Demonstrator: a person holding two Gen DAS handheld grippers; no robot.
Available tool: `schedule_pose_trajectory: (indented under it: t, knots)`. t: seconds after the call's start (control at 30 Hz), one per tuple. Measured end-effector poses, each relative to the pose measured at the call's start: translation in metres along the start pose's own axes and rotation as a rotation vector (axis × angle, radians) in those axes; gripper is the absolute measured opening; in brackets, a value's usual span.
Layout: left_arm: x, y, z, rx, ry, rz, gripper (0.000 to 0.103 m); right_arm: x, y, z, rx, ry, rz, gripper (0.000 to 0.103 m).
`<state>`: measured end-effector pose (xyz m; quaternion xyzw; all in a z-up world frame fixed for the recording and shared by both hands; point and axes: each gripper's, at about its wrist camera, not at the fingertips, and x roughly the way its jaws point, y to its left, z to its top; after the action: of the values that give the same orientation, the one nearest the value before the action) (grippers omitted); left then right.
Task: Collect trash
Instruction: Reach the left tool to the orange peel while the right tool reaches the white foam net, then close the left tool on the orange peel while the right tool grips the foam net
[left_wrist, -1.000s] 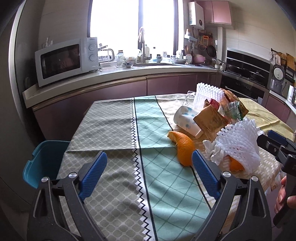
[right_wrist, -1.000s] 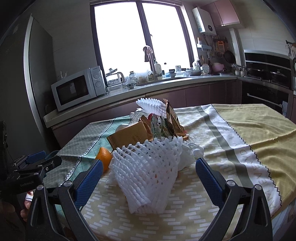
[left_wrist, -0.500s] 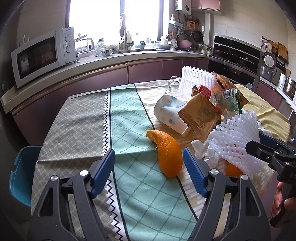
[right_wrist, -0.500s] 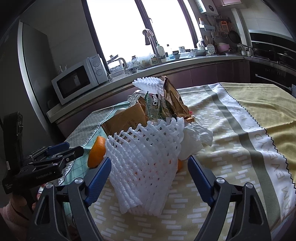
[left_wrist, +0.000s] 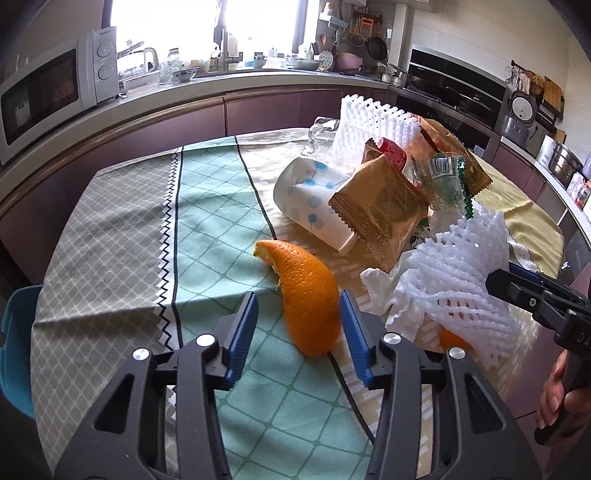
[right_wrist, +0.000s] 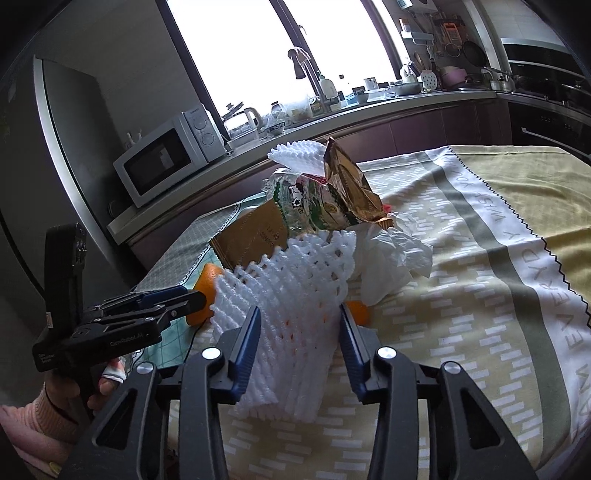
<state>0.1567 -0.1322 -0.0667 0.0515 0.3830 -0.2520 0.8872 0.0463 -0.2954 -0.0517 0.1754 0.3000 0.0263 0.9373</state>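
Observation:
A curved orange peel (left_wrist: 308, 299) lies on the green checked tablecloth (left_wrist: 207, 229). It sits between the fingers of my left gripper (left_wrist: 297, 332), whose jaws are closing; the right pad touches it and the left pad stands clear. In the right wrist view a white foam fruit net (right_wrist: 295, 295) fills my right gripper (right_wrist: 300, 347), whose closing pads squeeze its sides. A bit of orange (right_wrist: 359, 312) shows under the net. The left gripper (right_wrist: 184, 299) also appears there, at the peel (right_wrist: 207, 284).
Behind lies a trash heap: a dotted paper cup (left_wrist: 314, 203) on its side, a brown wrapper (left_wrist: 380, 210), a green wrapper (left_wrist: 447, 181), a second foam net (left_wrist: 369, 122) and a crumpled tissue (right_wrist: 391, 258). A blue chair (left_wrist: 16, 354) stands at the table's left edge.
Both grippers have narrowed from wide open. The left one moved forward and right until the peel lay between its fingers. The right one closed in onto the foam net.

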Motion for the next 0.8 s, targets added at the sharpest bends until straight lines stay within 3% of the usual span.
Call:
schedule_pose_trajectory:
  t: [0.17,0.57,0.8]
  knots:
    - [0.004,-0.002,0.002,0.005,0.013,-0.033,0.032,-0.006,-0.001,-0.001,0.005,-0.009,0.018,0.012]
    - [-0.005,-0.002,-0.001,-0.013,0.002,-0.066,0.024,-0.037,0.004,0.007,-0.030,-0.085,0.086,0.011]
    - [-0.023,0.004,-0.005,-0.028,-0.029,-0.077,0.023,-0.040,0.009,0.004,-0.049,-0.078,0.100,0.011]
